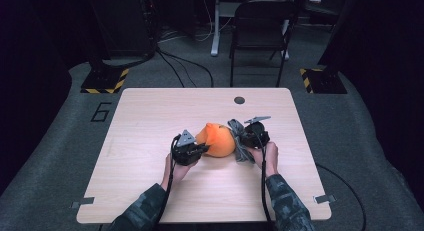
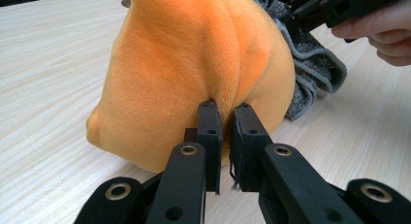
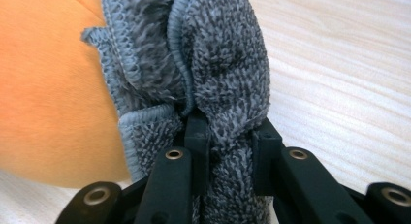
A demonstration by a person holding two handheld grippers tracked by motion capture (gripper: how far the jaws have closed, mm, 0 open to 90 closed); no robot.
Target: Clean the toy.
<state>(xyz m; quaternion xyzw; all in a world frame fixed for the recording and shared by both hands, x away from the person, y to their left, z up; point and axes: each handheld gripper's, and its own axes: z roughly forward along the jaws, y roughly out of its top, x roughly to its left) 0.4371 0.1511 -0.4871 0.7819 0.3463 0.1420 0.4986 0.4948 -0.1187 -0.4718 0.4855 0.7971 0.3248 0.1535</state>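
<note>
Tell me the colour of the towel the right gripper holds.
Grey towel, flecked dark and light; it shows best in the right gripper view.

Soft toy (image 1: 216, 139) sits on the surface (image 1: 150, 116), abt in the middle. Towel (image 1: 239, 141) lies just right of the toy, touching it. Left gripper (image 1: 199, 150) is at the toy's left side, near edge; its fingers (image 2: 209, 132) pinch a bit of the toy. Right gripper (image 1: 247, 133) is right of the towel, w/ towel between its fingers (image 3: 196, 136). Chair (image 1: 260, 31) stands on the floor, far behind the surface.
</note>
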